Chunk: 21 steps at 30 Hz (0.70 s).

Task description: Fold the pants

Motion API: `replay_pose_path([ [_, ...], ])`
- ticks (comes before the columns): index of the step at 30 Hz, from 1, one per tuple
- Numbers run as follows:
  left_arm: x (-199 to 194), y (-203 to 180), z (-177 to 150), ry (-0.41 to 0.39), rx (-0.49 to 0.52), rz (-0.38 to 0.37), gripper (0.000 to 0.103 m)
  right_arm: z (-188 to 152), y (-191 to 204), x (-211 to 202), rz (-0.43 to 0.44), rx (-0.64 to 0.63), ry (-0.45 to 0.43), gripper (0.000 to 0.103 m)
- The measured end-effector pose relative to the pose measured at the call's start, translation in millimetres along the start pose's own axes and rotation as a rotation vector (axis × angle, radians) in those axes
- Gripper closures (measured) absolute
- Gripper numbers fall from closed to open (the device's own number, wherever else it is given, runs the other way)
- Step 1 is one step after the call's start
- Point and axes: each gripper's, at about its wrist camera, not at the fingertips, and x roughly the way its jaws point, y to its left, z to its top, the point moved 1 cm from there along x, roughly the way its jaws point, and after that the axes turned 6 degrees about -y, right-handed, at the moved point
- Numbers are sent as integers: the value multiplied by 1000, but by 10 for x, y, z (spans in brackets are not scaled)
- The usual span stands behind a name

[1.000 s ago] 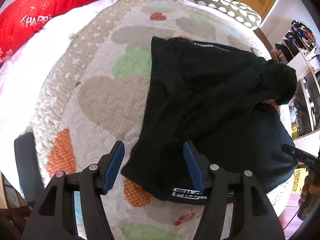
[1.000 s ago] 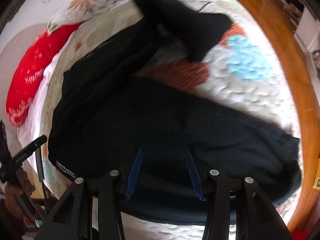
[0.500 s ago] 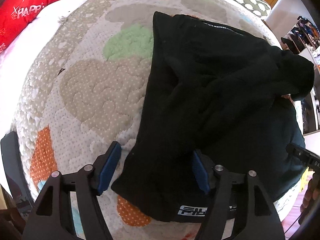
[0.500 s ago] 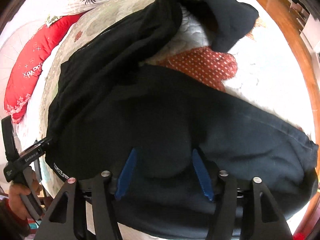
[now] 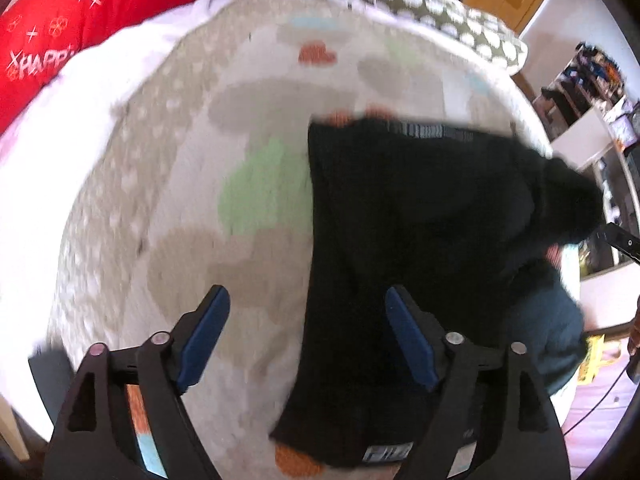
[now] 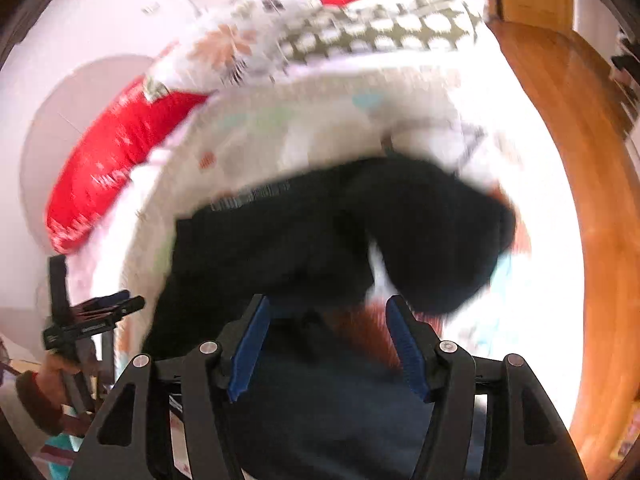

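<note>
On the bed (image 5: 120, 208), the black pants (image 5: 420, 240) lay bunched up on the quilt with the colored hearts (image 5: 264, 196), over toward its right side. One leg was folded back across the rest. Both views were blurry. The left hand-held gripper (image 5: 308, 340) was wide apart and held nothing, with the pants' edge between its blue fingers (image 5: 408, 340). The right hand-held gripper (image 6: 326, 350) was wide apart too, just above the pants (image 6: 280, 248). A red pillow (image 5: 60, 36) lay at the bed's far end.
</note>
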Motion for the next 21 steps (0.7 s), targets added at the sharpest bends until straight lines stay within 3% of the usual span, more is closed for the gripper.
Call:
replay_pose_path([
  [5, 254, -30, 460, -2, 14, -49, 17, 442, -273, 315, -97, -62, 24, 37],
  [11, 696, -1, 852, 9, 52, -81, 17, 662, -692, 681, -174, -130, 104, 37],
  [14, 830, 4, 987, 2, 52, -121, 17, 733, -811, 746, -149, -112, 95, 35],
  [18, 1035, -43, 1066, 33, 85, -133, 17, 726, -963, 928, -151, -121, 168, 34],
  [21, 1140, -171, 1071, 56, 123, -189, 17, 637, -949, 1081, -125, -174, 218, 34],
])
